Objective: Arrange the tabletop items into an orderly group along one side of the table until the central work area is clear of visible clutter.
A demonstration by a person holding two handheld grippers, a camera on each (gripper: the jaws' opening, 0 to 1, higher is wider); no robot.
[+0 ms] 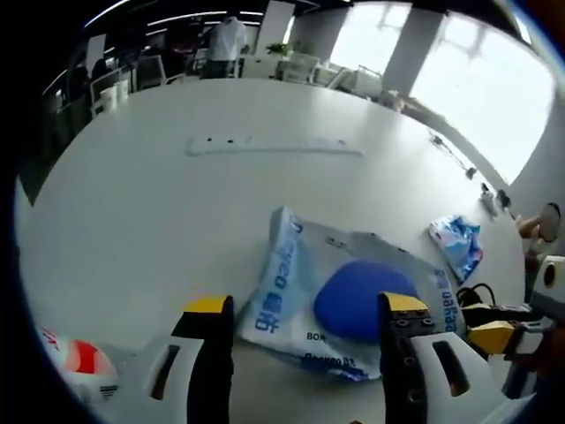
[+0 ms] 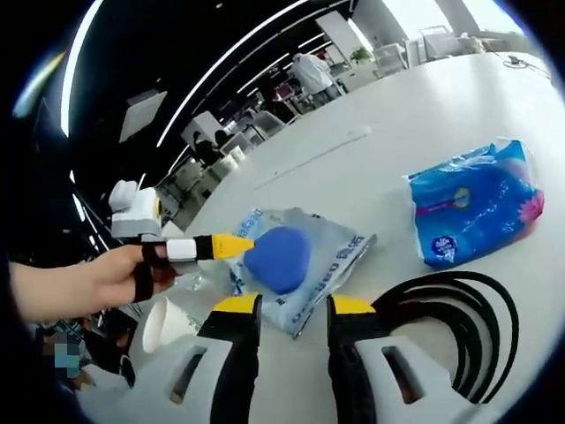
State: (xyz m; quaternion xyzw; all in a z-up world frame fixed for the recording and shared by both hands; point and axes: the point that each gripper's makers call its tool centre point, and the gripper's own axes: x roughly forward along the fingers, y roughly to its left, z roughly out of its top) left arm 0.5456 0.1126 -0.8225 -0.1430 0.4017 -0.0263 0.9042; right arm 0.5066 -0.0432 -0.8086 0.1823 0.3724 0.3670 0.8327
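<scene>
Pouch: clear plastic pouch point(image 1: 353, 305) with a blue rounded pad point(image 1: 362, 296) inside lies flat on the white surface point(image 1: 177, 203), straight ahead of the left tool point(image 1: 305, 331) and partly between its jaws; in the right gripper view the same pouch point(image 2: 296, 265) sits just beyond the right tool point(image 2: 294, 307).
Key relation: both tools point at the pouch from different sides. Its long axis runs across the left tool's line of sight, its near edge low between the jaws. The left looks the nearer and better lined up, as a judgement.
Left tool: jaws spread wide, holding nothing; its yellow tip shows in the right gripper view point(image 2: 231, 246), close to the pouch's edge, with a hand point(image 2: 106, 278) behind it.
Right tool: jaws a narrow gap apart, nothing between them.
Other items: small blue packet point(image 2: 477, 212) well apart to the right; black cable loop point(image 2: 459, 318) beside the right tool; paper cup point(image 2: 163, 327) on its side; red-and-white object point(image 1: 79, 367) at the near left.
Writing: blue print along the pouch edges, partly legible as "BON" and not readable beyond that; packet's logo is too small to read.
</scene>
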